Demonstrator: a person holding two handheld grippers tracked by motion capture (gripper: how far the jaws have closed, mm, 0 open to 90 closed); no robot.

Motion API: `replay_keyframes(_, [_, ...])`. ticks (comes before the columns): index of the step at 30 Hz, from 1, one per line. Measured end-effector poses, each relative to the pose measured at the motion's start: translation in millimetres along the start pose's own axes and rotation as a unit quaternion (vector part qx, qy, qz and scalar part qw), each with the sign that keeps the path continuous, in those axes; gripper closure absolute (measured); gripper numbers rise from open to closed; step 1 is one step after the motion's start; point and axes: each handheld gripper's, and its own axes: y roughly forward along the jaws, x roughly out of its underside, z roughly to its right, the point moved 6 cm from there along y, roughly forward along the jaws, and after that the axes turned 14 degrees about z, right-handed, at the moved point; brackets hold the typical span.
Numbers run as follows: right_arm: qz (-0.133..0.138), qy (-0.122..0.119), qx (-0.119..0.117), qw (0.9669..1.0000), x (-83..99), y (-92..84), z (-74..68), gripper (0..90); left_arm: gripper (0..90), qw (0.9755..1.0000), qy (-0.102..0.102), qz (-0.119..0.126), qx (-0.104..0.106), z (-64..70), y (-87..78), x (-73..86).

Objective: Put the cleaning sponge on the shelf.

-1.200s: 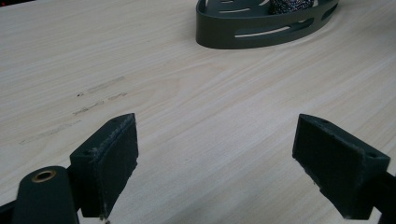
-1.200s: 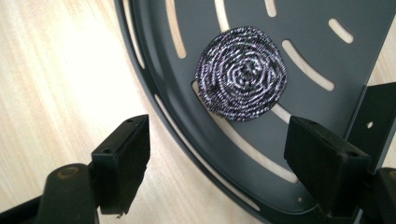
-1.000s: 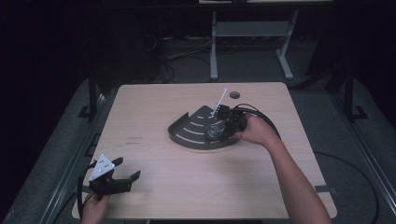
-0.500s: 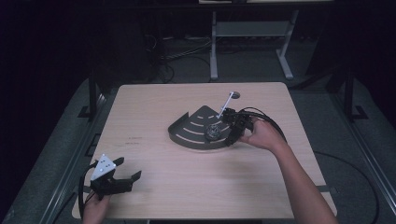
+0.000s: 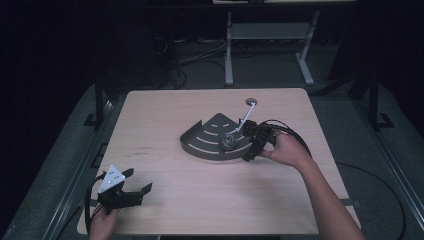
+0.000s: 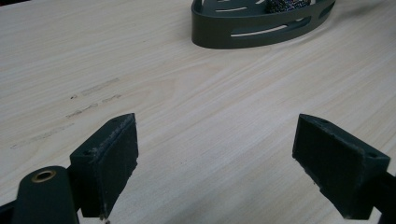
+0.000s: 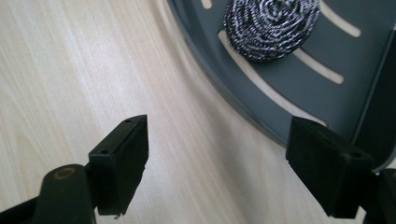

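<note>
2 hand-held grippers are at work over the wooden desk (image 5: 200, 200). The right hand-held gripper (image 5: 251, 145) sits at the right end of the dark grey fan-shaped slotted tray (image 5: 207, 142), and its jaws have just been opening; in the right gripper view they stand spread with nothing between them, bare desk under one and the tray's curved rim (image 7: 261, 119) under the other. The steel-wool scourer (image 7: 272, 28), a tight coil of shiny metal strands, rests inside the tray on its slotted floor, just beyond the jaws and free of them. A white-handled utensil (image 5: 245, 117) leans from the tray toward a round grommet (image 5: 251, 101) in the desk's far edge. The left hand-held gripper (image 5: 131, 190) rests at the near left corner of the desk, well apart from the tray, its jaws spread wide over bare wood. By my reading, the step in hand is the release of the scourer into the tray, and that looks done. The next move calls for drawing the right gripper clear without clipping the tray rim or nudging the utensil.
</note>
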Motion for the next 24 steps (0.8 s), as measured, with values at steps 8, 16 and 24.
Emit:
replay_keyframes(8, [-0.002, -0.001, -0.001, 1.0, 6.9, -0.2, -4.5, 20.1, 13.7, 1.0, 0.001, 0.0, 0.0, -0.6, -0.2, 0.1])
replay_keyframes(16, [-0.002, 0.005, -0.005, 1.0, 16.1, -0.8, -9.3, 19.3, 13.7, 1.0, 0.002, 0.0, -0.001, -0.9, -0.4, 0.1])
replay_keyframes(24, [0.005, 0.008, -0.008, 0.9999, 25.4, 0.7, -14.1, 19.5, 13.7, 1.0, 0.002, 0.0, -0.001, -1.0, -0.8, 0.0])
